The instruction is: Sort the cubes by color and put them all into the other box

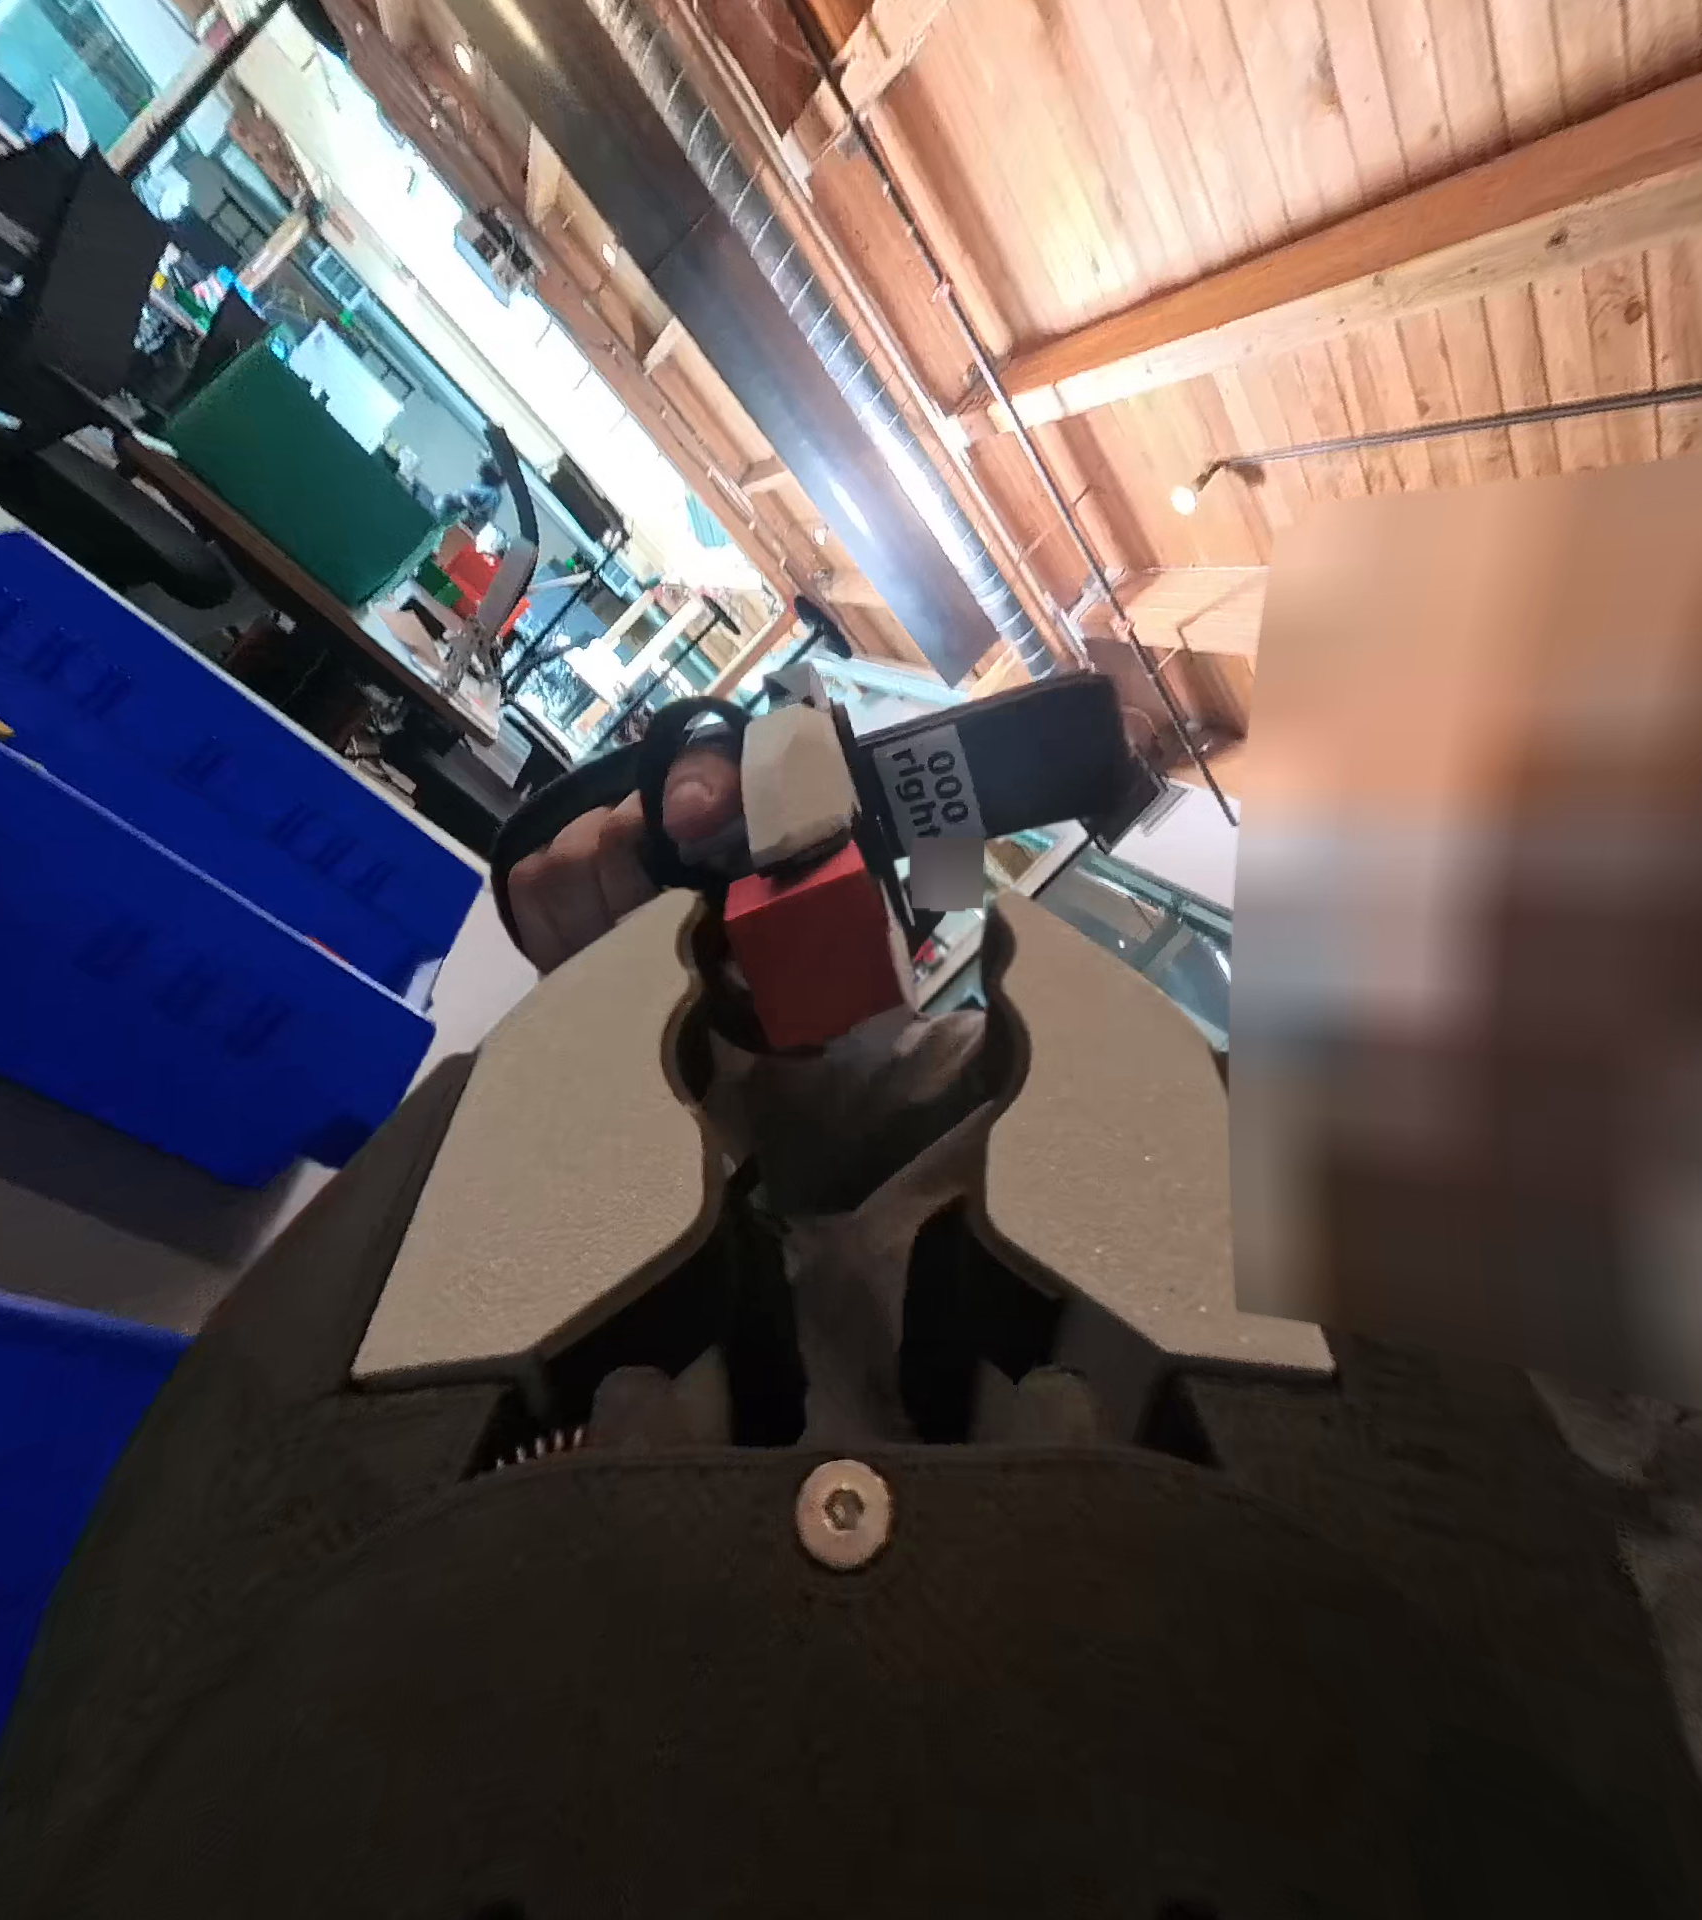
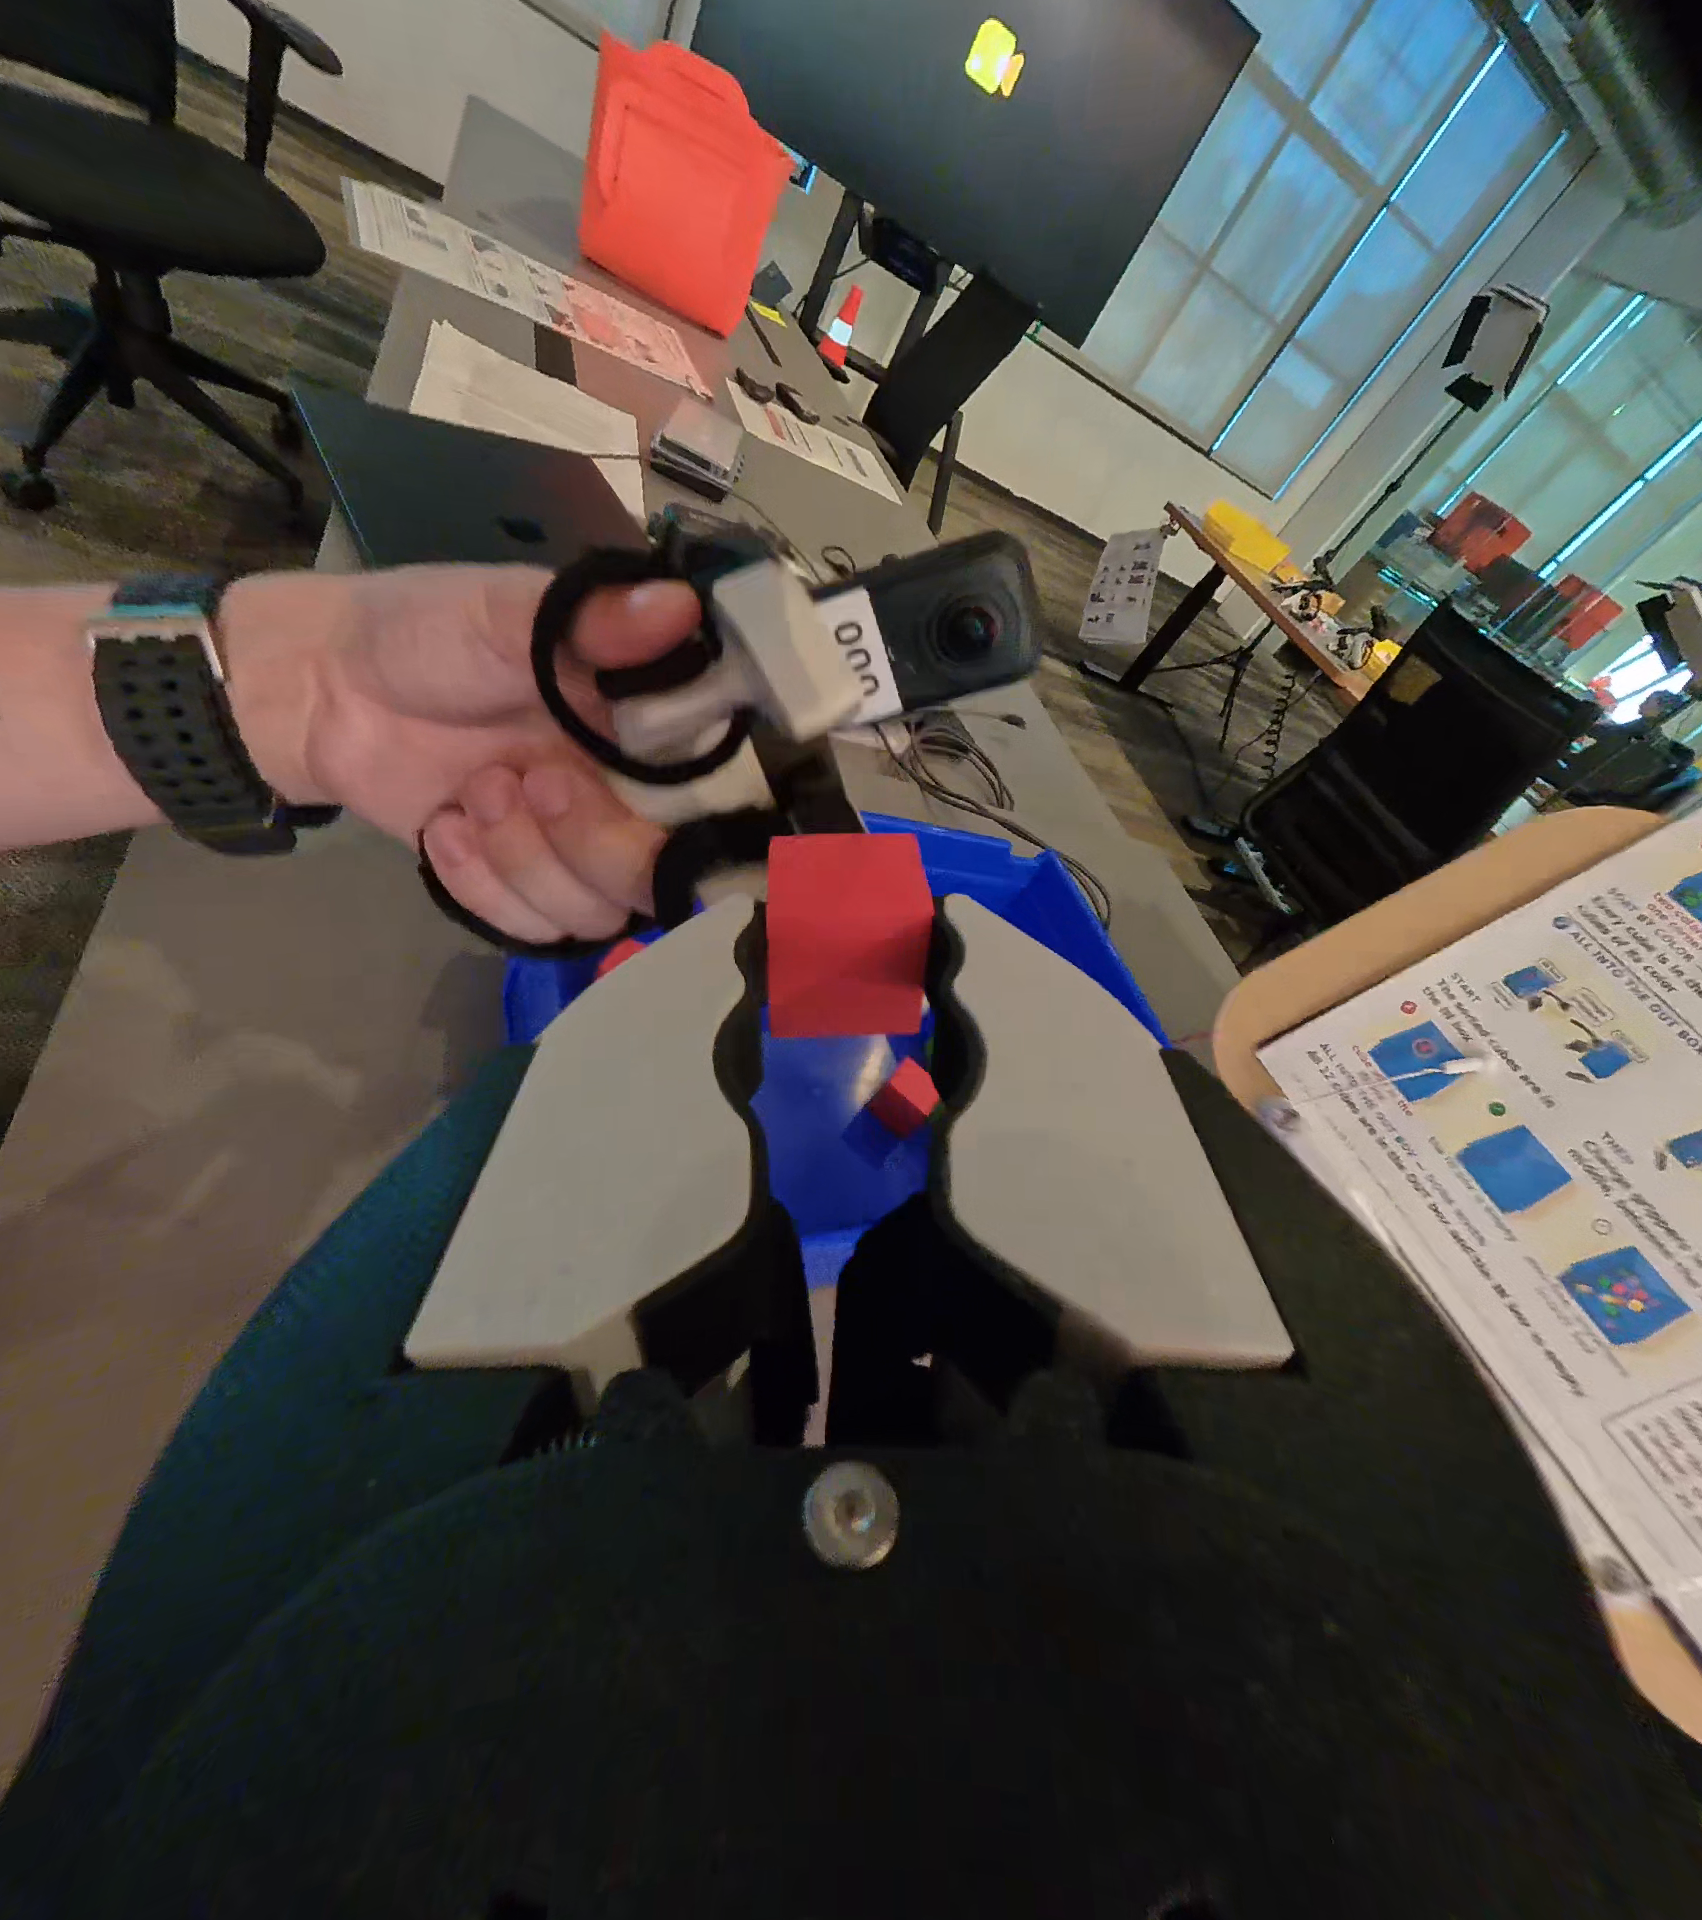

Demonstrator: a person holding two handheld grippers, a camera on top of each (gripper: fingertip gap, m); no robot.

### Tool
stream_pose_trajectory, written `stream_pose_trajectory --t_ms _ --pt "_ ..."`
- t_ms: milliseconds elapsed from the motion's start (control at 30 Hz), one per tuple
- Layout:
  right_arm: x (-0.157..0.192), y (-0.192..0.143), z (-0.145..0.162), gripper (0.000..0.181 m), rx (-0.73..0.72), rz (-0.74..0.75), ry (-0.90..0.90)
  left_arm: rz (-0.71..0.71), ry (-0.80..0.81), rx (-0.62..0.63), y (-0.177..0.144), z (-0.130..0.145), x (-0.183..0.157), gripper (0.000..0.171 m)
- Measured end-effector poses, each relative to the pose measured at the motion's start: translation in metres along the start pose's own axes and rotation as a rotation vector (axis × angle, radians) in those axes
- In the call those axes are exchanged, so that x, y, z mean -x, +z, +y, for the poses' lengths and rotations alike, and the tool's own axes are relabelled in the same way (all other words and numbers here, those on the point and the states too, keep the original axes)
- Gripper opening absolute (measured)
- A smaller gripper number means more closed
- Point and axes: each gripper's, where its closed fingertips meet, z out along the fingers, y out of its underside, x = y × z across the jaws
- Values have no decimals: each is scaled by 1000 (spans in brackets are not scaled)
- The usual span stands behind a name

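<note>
Blue bins (image 1: 151,831) sit on the left. The left gripper (image 1: 842,977) has its fingers a little wide around a red block (image 1: 811,961), with a gap on one side. The right gripper (image 2: 847,935) pinches that block tight at its tips, up in the air over a blue bin (image 2: 1086,914). A small red block (image 2: 904,1101) lies in that bin. A sheet with pictures (image 2: 1553,1143) lies on the right.

Two red cubes show in the right wrist view: one large red wooden-looking cube (image 2: 847,935) and one small red cube (image 2: 904,1096) inside a single blue plastic bin (image 2: 1075,883). The left wrist view shows three blue plastic bins (image 1: 151,748) and one red cube (image 1: 811,956).
</note>
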Motion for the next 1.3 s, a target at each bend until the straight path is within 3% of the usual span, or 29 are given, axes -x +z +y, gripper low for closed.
stream_pose_trajectory --t_ms 100,200,300,400,500,600,867,1300 --pt "-13 -28 12 29 108 16 -78 -86 20 -5 -11 -8 -2 52" --pt "-35 -78 47 28 328 3 -150 -240 84 14 -28 -11 -3 51" --pt "-42 -137 112 29 639 -130 -75 -287 123 15 -42 -10 -13 46" --pt "-26 -189 181 29 900 -301 110 -297 137 7 -49 -12 -20 42" --pt "-5 -225 240 29 1135 -428 202 -299 171 3 -49 -17 -28 41" --pt "8 -245 276 29 1293 -512 241 -313 185 15 -48 -14 -30 40" --pt "18 -253 302 29 1457 -584 181 -343 190 10 -56 -15 -30 40" --pt "12 -251 279 44 1449 -570 279 -397 206 43 -59 -14 -31 39"
